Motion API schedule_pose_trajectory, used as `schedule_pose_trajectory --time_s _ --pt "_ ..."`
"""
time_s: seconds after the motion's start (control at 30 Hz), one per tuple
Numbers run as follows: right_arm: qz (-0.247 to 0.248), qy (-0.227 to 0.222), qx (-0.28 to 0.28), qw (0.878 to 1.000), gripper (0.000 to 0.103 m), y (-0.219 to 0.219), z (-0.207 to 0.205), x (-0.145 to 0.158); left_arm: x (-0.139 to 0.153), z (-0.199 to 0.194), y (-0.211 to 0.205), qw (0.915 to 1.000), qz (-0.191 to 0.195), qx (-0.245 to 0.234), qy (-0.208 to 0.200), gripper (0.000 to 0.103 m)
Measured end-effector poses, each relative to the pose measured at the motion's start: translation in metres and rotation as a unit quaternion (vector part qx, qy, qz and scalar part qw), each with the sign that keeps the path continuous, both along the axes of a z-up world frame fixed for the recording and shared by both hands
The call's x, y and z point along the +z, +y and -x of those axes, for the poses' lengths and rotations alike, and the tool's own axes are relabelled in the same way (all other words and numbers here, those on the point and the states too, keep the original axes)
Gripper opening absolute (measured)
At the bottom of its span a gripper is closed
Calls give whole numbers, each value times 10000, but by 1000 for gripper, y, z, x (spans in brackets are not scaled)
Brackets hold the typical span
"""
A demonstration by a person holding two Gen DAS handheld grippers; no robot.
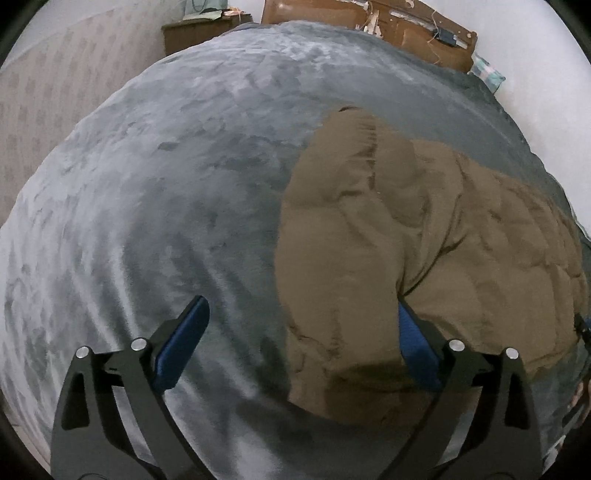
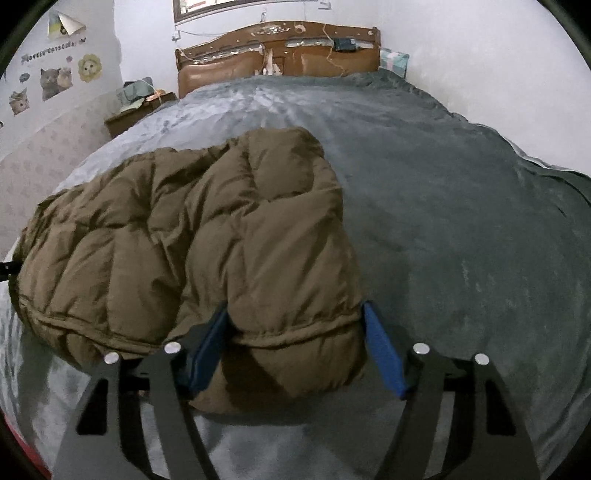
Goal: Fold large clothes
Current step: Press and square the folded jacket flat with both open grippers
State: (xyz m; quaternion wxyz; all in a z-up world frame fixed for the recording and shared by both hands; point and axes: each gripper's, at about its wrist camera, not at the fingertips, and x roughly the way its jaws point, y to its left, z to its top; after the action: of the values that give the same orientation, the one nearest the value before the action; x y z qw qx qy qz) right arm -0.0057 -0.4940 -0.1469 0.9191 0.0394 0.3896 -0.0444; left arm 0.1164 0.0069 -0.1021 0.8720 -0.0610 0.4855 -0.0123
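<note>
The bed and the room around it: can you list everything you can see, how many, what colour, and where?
Puffer jacket: one, brown, bunched up on the bed's near part.
Blanket: one, grey, covering the bed.
Headboard: one, brown wood, worn, at the far end.
Bedside table: one, brown, left of the headboard, cluttered on top.
Pillow: one, teal checked, right of the headboard.
Cat stickers: several, on the left wall.
Window: one, above the headboard, only its lower edge showing.
Left gripper: one, black with blue fingers, open wide at the jacket's edge.
Right gripper: one, black with blue fingers, astride the jacket's hem.
</note>
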Motion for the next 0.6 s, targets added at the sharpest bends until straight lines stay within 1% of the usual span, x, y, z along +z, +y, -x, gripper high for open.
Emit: schedule_pose_trajectory --time_s 0.1,0.17,0.27,0.3,0.4,0.47,0.53,0.6 --pt "-120 59 -150 9998 72 -6 -3 -8 -7 -8 2 9999 -131 56 -58 100" --pt "-201 71 -176 9996 72 -10 -4 -13 -13 -14 4 9997 -233 112 -27 100" --pt "-363 161 -186 9990 72 -15 -7 -25 -24 -28 9 9996 -183 200 93 100" --pt "-363 171 -181 9990 72 -14 -6 -27 -25 -30 7 9995 -238 174 91 100" --pt "-283 164 -224 9992 77 -14 -7 -31 -20 -30 -11 9967 -803 70 -84 100" --pt "-224 150 -276 9993 77 -11 -6 -30 -17 -28 -22 9938 -1095 68 -161 100" --pt "-96 111 -333 9993 78 -6 -2 -27 -12 -25 -29 9922 -1228 48 -208 100" --pt "23 111 -387 9992 79 1 1 -23 -12 -16 -34 9919 -1253 -6 -205 100"
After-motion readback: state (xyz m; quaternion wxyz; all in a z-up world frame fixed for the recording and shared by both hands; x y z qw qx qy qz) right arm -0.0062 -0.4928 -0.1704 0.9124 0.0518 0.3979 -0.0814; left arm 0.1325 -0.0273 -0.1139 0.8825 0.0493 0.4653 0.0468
